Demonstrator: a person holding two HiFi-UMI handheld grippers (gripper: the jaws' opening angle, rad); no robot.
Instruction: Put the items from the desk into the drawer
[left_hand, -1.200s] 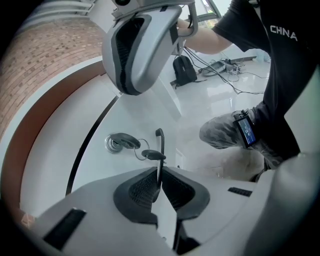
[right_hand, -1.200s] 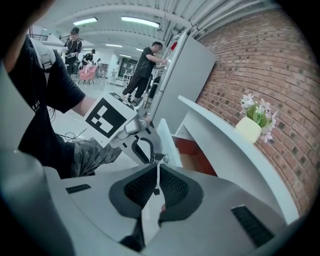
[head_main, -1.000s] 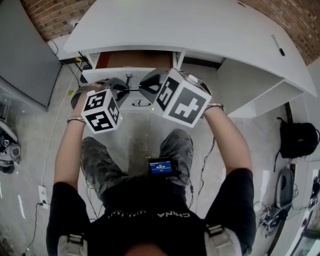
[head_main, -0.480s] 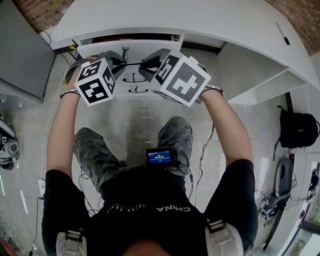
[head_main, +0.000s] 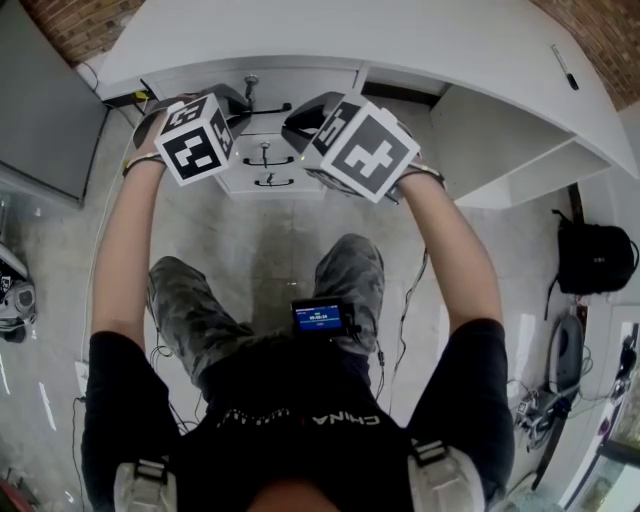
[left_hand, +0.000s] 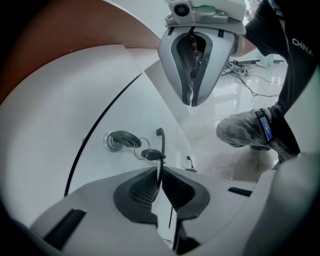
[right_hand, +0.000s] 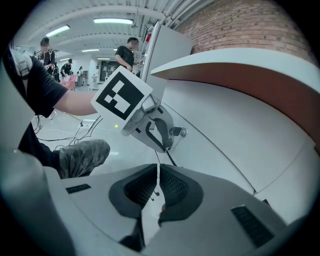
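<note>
The white desk (head_main: 420, 40) fills the top of the head view, with a stack of drawers (head_main: 262, 170) under its left part. The top drawer front (left_hand: 75, 115) sits flush under the desktop. It carries a lock with a key (left_hand: 119, 140) and a thin black handle (left_hand: 160, 136). My left gripper (left_hand: 159, 172) is shut, and the handle bar runs into its closed jaws. My right gripper (right_hand: 157, 174) is shut just to the right of it, with nothing between its pads. A dark pen (head_main: 562, 68) lies on the desk's far right.
Two lower drawers with small black handles (head_main: 268, 158) sit below the top one. An open white leg bay (head_main: 490, 150) lies right of the drawers. A grey panel (head_main: 40, 90) stands at the left and a black backpack (head_main: 595, 270) on the floor at the right. People stand in the hall behind.
A second ago the top drawer stood open and showed its brown inside. Both grippers have moved toward the desk with it, and its front now sits flush.
</note>
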